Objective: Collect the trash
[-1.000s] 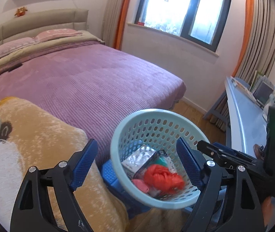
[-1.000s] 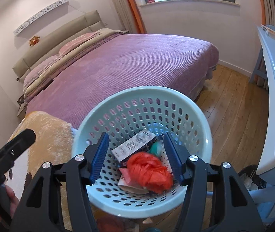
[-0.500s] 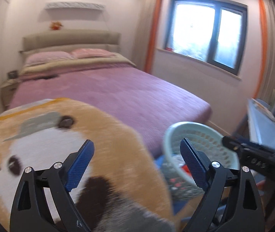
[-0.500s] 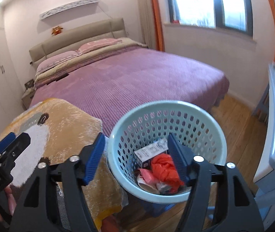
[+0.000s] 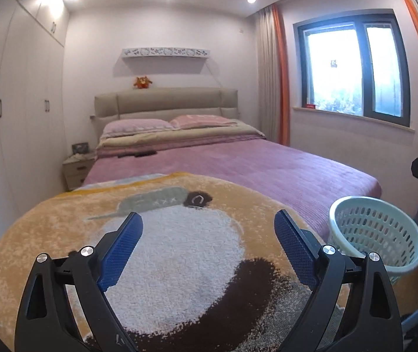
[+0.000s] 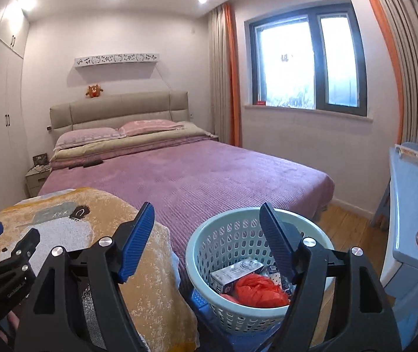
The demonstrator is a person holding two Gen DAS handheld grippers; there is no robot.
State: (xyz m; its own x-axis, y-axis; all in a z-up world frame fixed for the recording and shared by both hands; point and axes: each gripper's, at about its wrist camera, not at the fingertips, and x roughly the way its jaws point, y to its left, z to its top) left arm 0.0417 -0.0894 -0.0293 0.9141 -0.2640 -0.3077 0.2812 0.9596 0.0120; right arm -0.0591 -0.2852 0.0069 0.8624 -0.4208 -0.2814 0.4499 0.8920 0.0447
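The left gripper (image 5: 209, 228) is held wide open with nothing between its blue pads (image 5: 124, 242), and it is aimed over a fluffy orange blanket (image 5: 62, 234) printed with a white and brown cartoon face. The right gripper (image 6: 206, 231) is likewise spread open and empty; its right pad is seen in front of the rim of a pale green perforated basket (image 6: 223, 243), its left pad in front of the blanket's edge. Part of the left gripper is seen at the lower left of the right wrist view, beside the blanket.

The basket stands just right of the blanket, at the foot of the bed (image 6: 197, 176), on what looks like a blue support that is mostly hidden. Inside the basket the collected trash is seen: a crumpled red bag (image 6: 256, 289), with a small printed carton (image 6: 232, 272) lying tilted against it. In the left wrist view only the basket's wall and rim (image 5: 376, 231) are shown, at the right edge.

The bed is covered by a purple spread, with two pink pillows (image 6: 115, 130) at a beige headboard. A dark-framed window (image 6: 308, 58) with orange-edged curtains is set in the right wall, and a light blue worktop (image 6: 405, 205) is seen at the far right
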